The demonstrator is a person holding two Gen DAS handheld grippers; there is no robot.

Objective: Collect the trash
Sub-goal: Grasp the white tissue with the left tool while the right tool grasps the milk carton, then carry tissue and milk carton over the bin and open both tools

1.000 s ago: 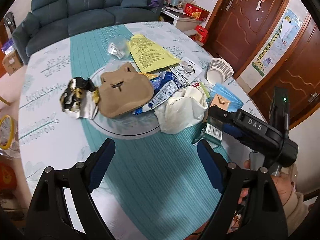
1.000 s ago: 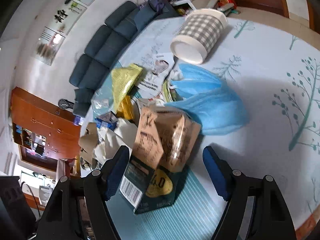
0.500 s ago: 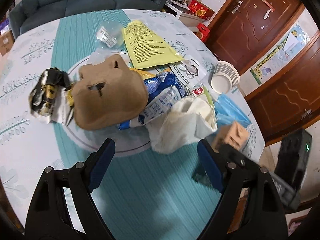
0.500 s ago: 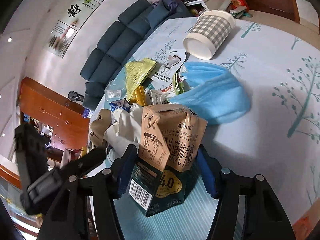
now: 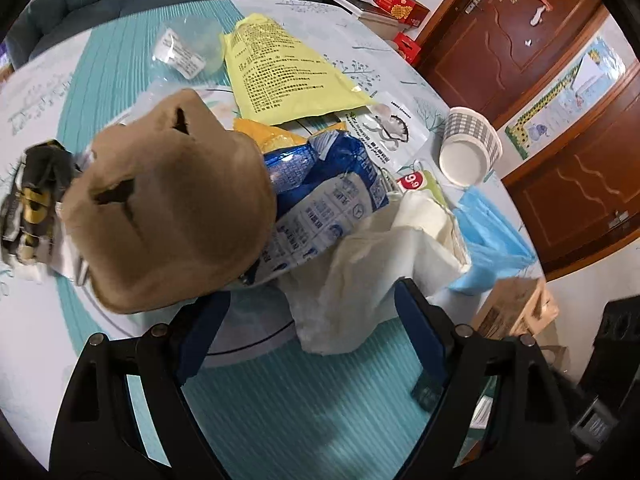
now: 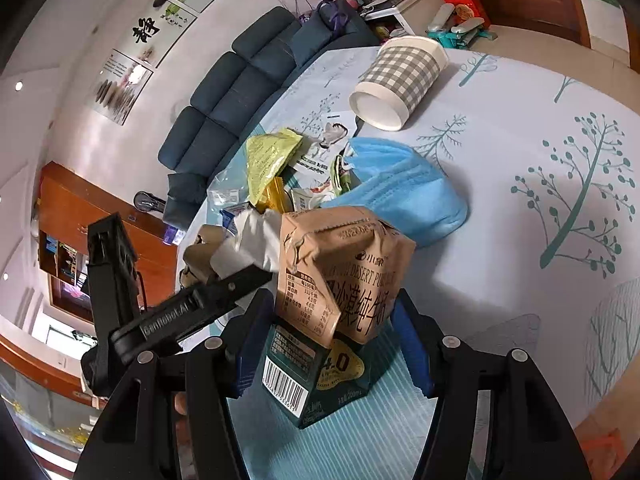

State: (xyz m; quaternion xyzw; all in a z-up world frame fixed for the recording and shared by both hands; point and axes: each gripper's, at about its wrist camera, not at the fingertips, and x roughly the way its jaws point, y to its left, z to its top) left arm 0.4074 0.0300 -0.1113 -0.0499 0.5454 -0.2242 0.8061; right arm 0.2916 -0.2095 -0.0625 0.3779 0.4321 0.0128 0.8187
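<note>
My right gripper has just closed onto the crumpled tan-and-green milk carton, while my left gripper hangs released before the white tissue.

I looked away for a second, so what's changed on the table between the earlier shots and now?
The right gripper closed its jaws onto the milk carton and holds it. The left gripper, jaws wide open, dropped closer toward the white tissue. The checked paper cup and blue mask stayed put.

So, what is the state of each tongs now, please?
Left tongs: open, holding nothing.
Right tongs: just closed on the milk carton.
</note>
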